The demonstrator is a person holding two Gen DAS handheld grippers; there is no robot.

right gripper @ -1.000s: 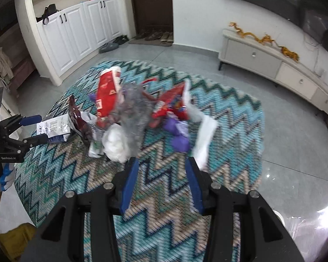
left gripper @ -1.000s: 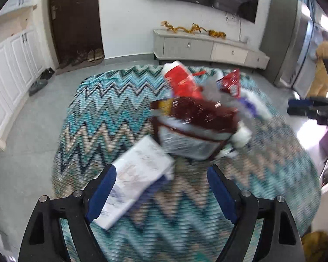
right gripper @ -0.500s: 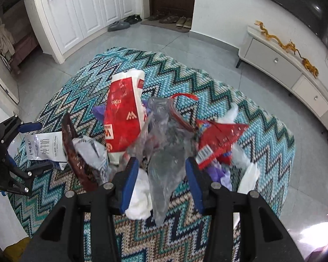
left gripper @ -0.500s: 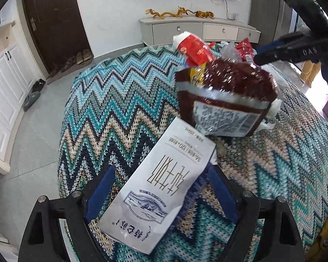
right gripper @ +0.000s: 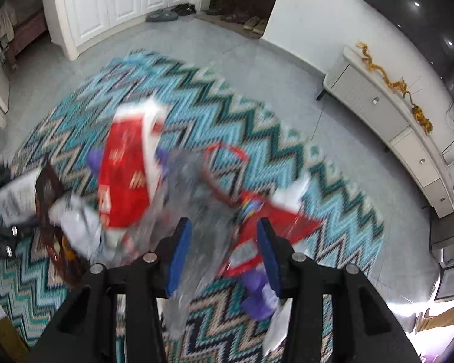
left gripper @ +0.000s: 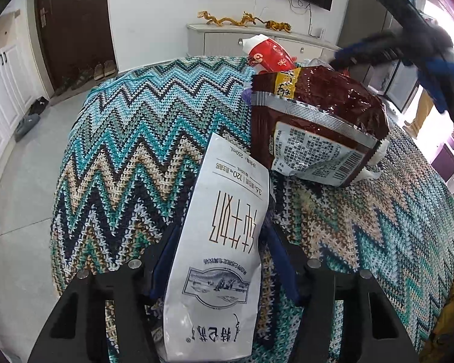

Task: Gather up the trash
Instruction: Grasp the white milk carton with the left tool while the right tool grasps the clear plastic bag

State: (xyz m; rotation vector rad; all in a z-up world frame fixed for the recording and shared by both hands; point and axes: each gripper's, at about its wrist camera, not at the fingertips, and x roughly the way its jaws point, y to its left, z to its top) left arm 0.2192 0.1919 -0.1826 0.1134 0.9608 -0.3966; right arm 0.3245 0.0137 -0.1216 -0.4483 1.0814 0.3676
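Since half a second ago my left gripper [left gripper: 224, 251] has narrowed its blue fingers [left gripper: 166, 257] around the flat white paper carton with dark printed characters [left gripper: 224, 242], and my right gripper [right gripper: 224, 242] has dropped lower into the heap. From the left wrist camera, the carton lies lengthwise between the left fingers on the teal zigzag-knit cloth [left gripper: 130, 157]. The fingers sit close against its sides, but I cannot tell whether they are truly pinching it. Its far end touches the crumpled maroon foil snack bag with a white barcode panel [left gripper: 314, 124], and a red-and-white packet [left gripper: 269, 56] stands behind that.

The right wrist camera, badly blurred, gives the whole heap from above: a crinkled clear plastic bag [right gripper: 202, 211] runs up between the right fingers [right gripper: 178, 248], which stand spread with a wide gap. The red-and-white packet [right gripper: 130, 178] is to its left, a red wrapper [right gripper: 272, 220] and purple scraps [right gripper: 257, 296] to its right. Only this view shows the heap's far side. Only the left view shows the carton's print, and the right gripper appears there as a blur at upper right.
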